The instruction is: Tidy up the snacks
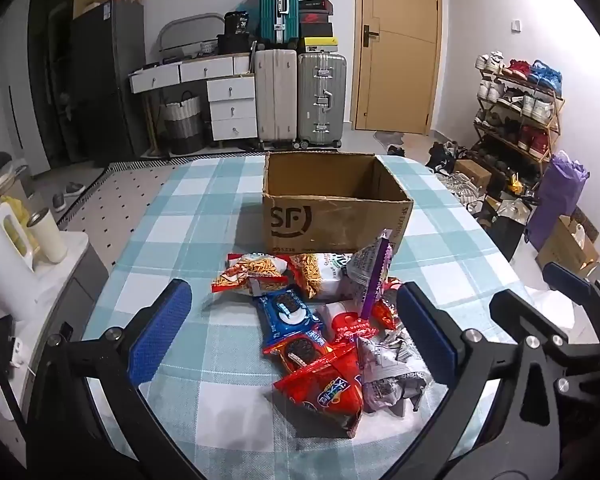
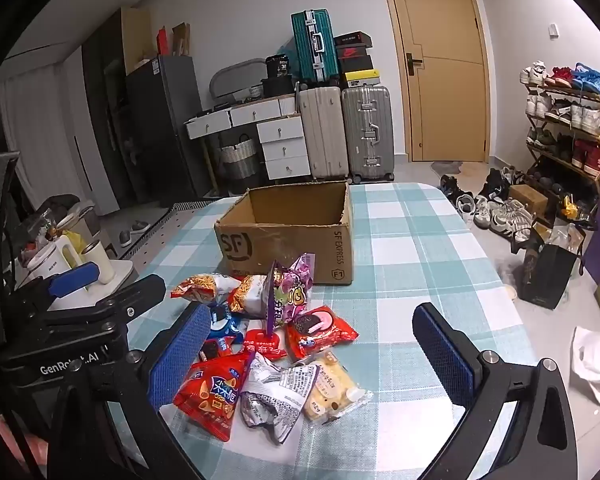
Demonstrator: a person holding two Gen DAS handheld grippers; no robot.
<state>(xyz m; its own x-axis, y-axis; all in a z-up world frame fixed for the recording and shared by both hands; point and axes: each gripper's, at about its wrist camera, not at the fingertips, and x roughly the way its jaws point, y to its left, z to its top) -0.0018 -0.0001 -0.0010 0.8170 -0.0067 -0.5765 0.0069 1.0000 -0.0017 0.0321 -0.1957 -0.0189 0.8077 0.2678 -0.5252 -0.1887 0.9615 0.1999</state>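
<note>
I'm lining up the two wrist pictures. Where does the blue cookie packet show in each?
Left wrist: blue cookie packet lies centre, in the pile's middle, between the open fingers.
Right wrist: only part shows, left of centre, behind the left finger's blue pad.
Shared landmark: cardboard box behind the pile.

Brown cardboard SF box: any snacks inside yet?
No, the brown cardboard SF box shows only bare inner walls; the snack packets lie before it.
</note>
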